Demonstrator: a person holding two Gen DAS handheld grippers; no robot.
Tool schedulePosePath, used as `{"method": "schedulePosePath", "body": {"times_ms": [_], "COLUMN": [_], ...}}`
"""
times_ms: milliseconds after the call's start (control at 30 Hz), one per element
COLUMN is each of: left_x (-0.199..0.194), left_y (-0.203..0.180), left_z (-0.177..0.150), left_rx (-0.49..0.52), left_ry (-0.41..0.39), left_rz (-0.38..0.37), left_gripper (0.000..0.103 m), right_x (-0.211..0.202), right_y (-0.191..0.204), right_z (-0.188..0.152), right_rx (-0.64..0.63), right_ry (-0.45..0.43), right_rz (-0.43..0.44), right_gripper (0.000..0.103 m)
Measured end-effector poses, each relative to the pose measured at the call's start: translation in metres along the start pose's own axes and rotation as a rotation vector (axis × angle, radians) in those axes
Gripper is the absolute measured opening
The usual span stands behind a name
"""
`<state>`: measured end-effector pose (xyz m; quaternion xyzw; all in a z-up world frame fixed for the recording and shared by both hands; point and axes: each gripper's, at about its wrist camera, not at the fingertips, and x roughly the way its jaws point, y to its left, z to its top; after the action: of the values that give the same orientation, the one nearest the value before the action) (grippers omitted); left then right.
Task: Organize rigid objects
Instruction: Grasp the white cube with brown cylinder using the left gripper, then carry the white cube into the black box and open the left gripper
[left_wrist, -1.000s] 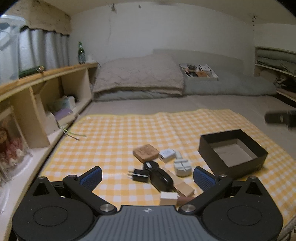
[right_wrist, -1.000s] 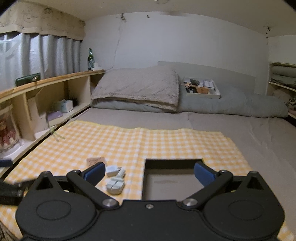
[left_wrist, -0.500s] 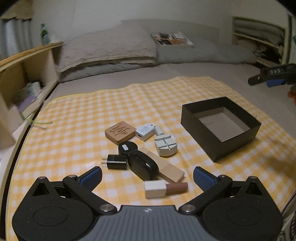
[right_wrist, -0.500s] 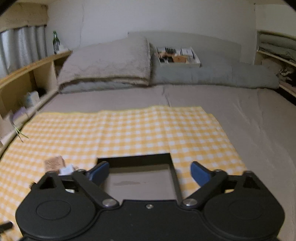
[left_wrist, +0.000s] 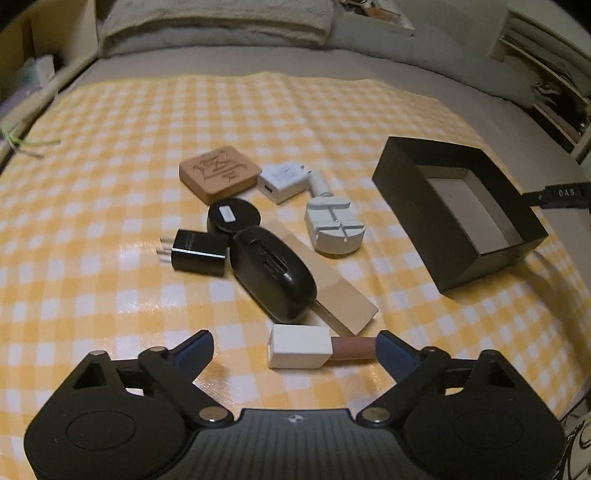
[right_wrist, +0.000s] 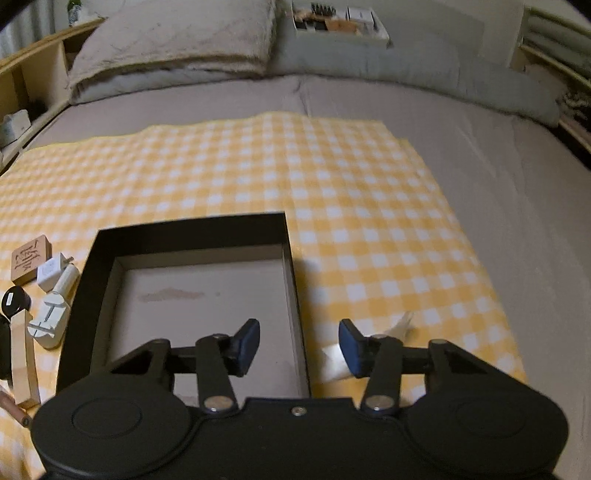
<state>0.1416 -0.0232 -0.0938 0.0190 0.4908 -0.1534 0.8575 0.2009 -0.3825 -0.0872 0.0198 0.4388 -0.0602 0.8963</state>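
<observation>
Several small objects lie clustered on the yellow check cloth: a wooden block, a white charger, a grey watch tool, a black disc, a black plug, a black oval case and a flat wooden strip. A white-capped brown tube lies between the fingers of my left gripper, whose jaws are closing without pressing it. My right gripper straddles the right wall of the open black box; its jaws are closing, pads clear of the wall.
The cloth is spread on a grey bed with pillows and a tray at the back. A wooden shelf runs along the left. A white scrap lies just right of the box.
Both grippers have tipped downward and dropped toward the cloth. The left now brackets the white-capped tube. The right jaws have narrowed around the box's right wall.
</observation>
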Motion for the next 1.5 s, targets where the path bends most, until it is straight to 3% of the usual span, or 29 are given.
{"method": "schedulePosePath", "body": {"times_ms": [133, 233, 500, 567, 767, 1133, 1500], "left_x": [0.009, 0.013, 0.026, 0.028, 0.026, 0.014, -0.012], "left_y": [0.005, 0.005, 0.01, 0.014, 0.018, -0.003, -0.046], "left_z": [0.003, 0.005, 0.004, 0.004, 0.006, 0.006, 0.051], "left_rx": [-0.043, -0.077, -0.13, -0.156, -0.211, -0.222, -0.265], "left_ry": [0.021, 0.033, 0.076, 0.083, 0.107, 0.147, -0.004], "left_rz": [-0.013, -0.045, -0.041, -0.05, -0.062, -0.114, -0.219], "left_gripper": [0.083, 0.076, 0.05, 0.045, 0.045, 0.042, 0.042], "right_x": [0.009, 0.016, 0.032, 0.033, 0.034, 0.035, 0.03], "right_y": [0.003, 0.005, 0.014, 0.012, 0.011, 0.009, 0.019], "right_z": [0.002, 0.004, 0.006, 0.007, 0.006, 0.008, 0.005], "right_rx": [-0.004, -0.001, -0.023, -0.02, -0.024, 0.013, -0.016], "right_ry": [0.01, 0.03, 0.105, 0.108, 0.107, 0.133, 0.147], "right_rz": [-0.011, -0.009, -0.051, -0.061, -0.06, -0.058, -0.048], "right_gripper": [0.046, 0.038, 0.009, 0.007, 0.006, 0.006, 0.004]}}
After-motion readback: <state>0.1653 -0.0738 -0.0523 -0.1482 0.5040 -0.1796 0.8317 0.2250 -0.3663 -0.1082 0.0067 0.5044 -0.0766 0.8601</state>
